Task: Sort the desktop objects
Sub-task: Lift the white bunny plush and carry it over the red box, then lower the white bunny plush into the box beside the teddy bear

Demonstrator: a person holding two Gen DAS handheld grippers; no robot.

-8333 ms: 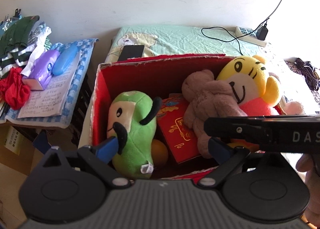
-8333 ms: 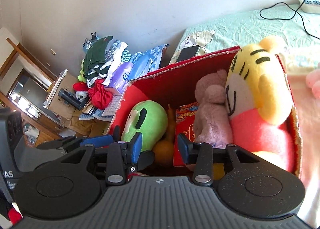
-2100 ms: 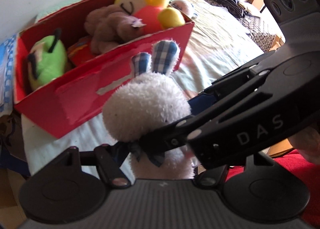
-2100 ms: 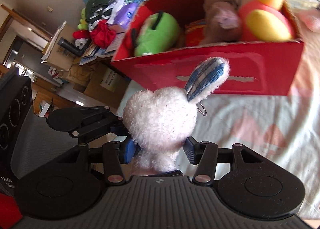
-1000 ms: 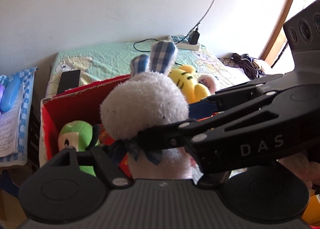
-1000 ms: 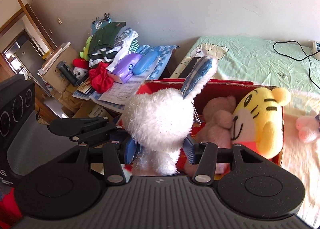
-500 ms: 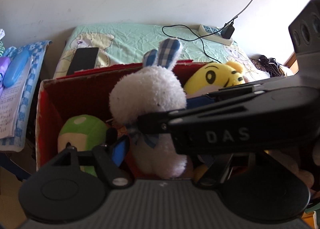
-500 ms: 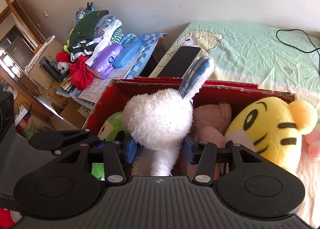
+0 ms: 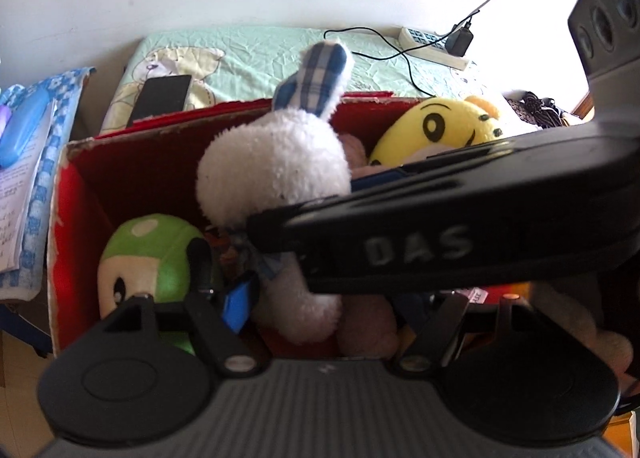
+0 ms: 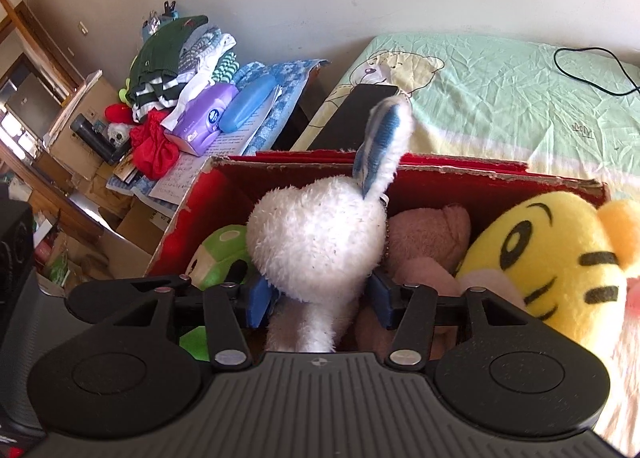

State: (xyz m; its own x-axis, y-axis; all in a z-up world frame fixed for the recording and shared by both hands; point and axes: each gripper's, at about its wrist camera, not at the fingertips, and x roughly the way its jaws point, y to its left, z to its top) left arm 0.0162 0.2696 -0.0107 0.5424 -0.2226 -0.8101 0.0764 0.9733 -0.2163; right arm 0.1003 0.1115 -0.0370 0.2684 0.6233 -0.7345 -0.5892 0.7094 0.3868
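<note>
A white rabbit plush [image 9: 276, 166] with blue checked ears stands upright in the red cardboard box [image 9: 132, 174], between a green plush [image 9: 152, 258] and a yellow tiger plush [image 9: 436, 130]. In the right wrist view my right gripper [image 10: 320, 302] is shut on the rabbit [image 10: 316, 234] just below its head, a blue pad pressing each side. That gripper's black body [image 9: 420, 246] crosses the left wrist view and hides the box's right half. My left gripper [image 9: 332, 306] is open around the rabbit's lower body. A pink-brown bear [image 10: 428, 234] lies behind the rabbit.
The box [image 10: 480, 174] sits on a bed with a green sheet [image 10: 500, 98]. Behind it lie a black phone [image 10: 352, 118] and a power strip [image 9: 432, 48] with cables. Left of the bed, a side table holds a tissue pack [image 10: 204, 118], blue case [image 10: 248, 102] and clothes [image 10: 168, 42].
The rabbit was lifted from the bed in front of the box, carried over its rim and lowered inside. In the last half second it sank a little deeper.
</note>
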